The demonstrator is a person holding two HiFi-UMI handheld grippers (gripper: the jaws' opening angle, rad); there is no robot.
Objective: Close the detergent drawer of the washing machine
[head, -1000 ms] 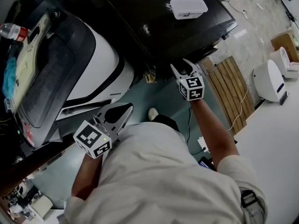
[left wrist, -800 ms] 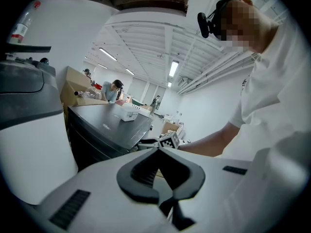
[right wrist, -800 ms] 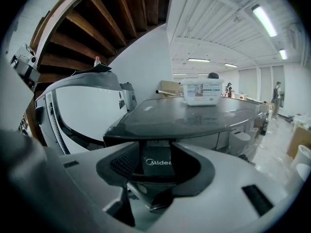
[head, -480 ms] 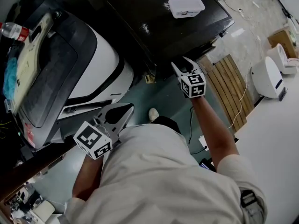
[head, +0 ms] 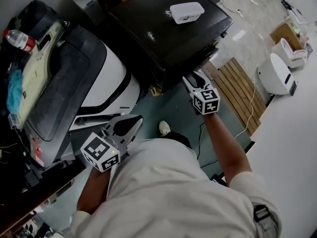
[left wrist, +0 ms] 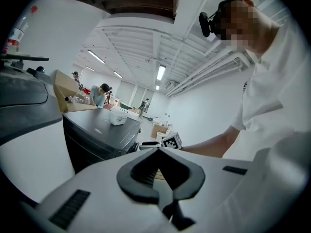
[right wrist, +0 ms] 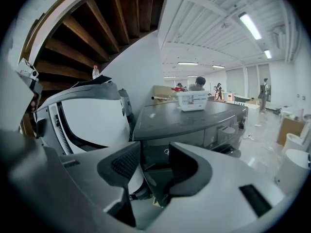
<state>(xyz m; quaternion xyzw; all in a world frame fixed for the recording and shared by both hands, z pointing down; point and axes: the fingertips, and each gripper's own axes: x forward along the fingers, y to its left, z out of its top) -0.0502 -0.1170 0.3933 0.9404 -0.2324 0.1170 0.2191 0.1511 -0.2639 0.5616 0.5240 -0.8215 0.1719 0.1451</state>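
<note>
A dark front-loading washing machine [head: 163,31] stands beside a white top-loader [head: 106,78]. On its front, a dark drawer panel [right wrist: 227,148] juts out at the upper right. My right gripper [head: 194,77] hovers just off the dark machine's front corner, pointing at its front. Its jaws are open and have just been closing a little, with nothing between them [right wrist: 154,164]. My left gripper [head: 134,120] hangs lower, near the white machine's base, its jaws shut and empty [left wrist: 158,152]. The right gripper's marker cube [left wrist: 171,141] shows beyond it.
A white box [head: 186,11] lies on top of the dark machine. A wooden slatted board [head: 241,90] lies on the floor to the right, with a cable [head: 252,108] and white appliances [head: 275,76] past it. A bottle [head: 20,39] and cloth sit on the white machine.
Both grippers have drifted and risen slightly. The right gripper now stands a little further off the dark machine's front edge. Nothing was taken hold of.
</note>
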